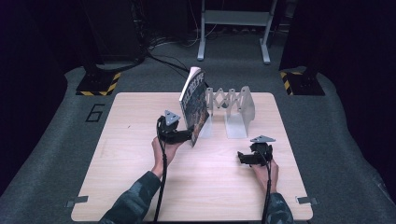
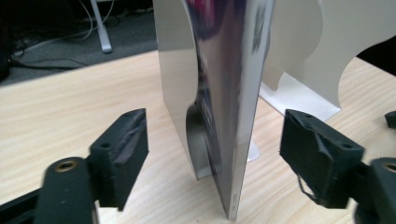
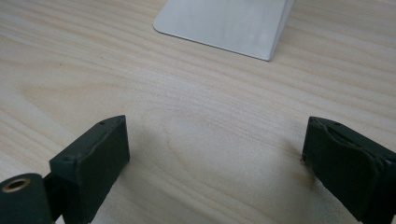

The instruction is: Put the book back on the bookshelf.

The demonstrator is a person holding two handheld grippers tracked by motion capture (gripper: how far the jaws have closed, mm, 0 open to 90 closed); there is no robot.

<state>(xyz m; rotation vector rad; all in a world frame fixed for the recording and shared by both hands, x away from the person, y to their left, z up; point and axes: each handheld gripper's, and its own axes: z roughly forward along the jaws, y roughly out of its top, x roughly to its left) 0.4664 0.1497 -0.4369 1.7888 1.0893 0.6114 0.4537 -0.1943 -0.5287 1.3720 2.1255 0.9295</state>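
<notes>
book [image 2: 233, 116] between gaping left gripper [image 2: 212, 154] jaws

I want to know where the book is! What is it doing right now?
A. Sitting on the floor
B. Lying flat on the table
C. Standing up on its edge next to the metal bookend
C: the book stands on its bottom edge on the table, against the metal bookend, between the open left gripper pads.

My left gripper [image 2: 212, 154] is black; the book [image 1: 194, 103] shows a dark, busy printed cover; the bookend rack [image 1: 233, 108] is pale grey; my table [image 1: 140, 140] is light woodgrain.
</notes>
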